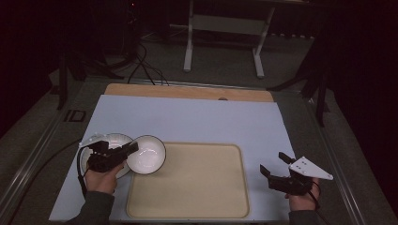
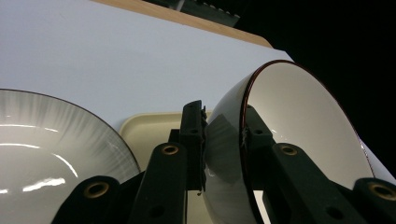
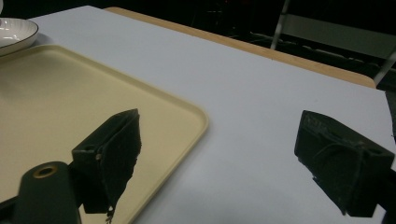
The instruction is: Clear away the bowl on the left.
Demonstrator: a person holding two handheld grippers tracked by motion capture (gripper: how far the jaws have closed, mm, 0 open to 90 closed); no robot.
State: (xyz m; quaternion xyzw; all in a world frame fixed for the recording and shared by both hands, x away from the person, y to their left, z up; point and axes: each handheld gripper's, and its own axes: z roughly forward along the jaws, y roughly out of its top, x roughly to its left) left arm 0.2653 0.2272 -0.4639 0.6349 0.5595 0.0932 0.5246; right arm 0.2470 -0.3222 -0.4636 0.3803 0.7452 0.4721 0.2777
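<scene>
A white bowl with a dark rim (image 1: pixel 149 154) is tilted over the left edge of the beige tray (image 1: pixel 197 187). My left gripper (image 1: pixel 133 147) is shut on its rim. In the left gripper view one jaw presses the bowl (image 2: pixel 299 126) from outside and the other from inside. My left gripper (image 2: pixel 223 115) holds it just right of a white plate (image 2: pixel 46 149). That plate (image 1: pixel 112 139) lies on the table under my left hand. My right gripper (image 1: pixel 272 162) hovers open beside the tray's right edge. In the right gripper view my right gripper (image 3: pixel 222 123) has nothing between its jaws.
A pale blue mat (image 1: pixel 197 117) covers the table, with a wooden strip (image 1: pixel 187 91) along its far edge. A white metal frame (image 1: pixel 225 28) stands on the floor beyond. The tray (image 3: pixel 56 102) and a white dish (image 3: pixel 14 32) appear in the right gripper view.
</scene>
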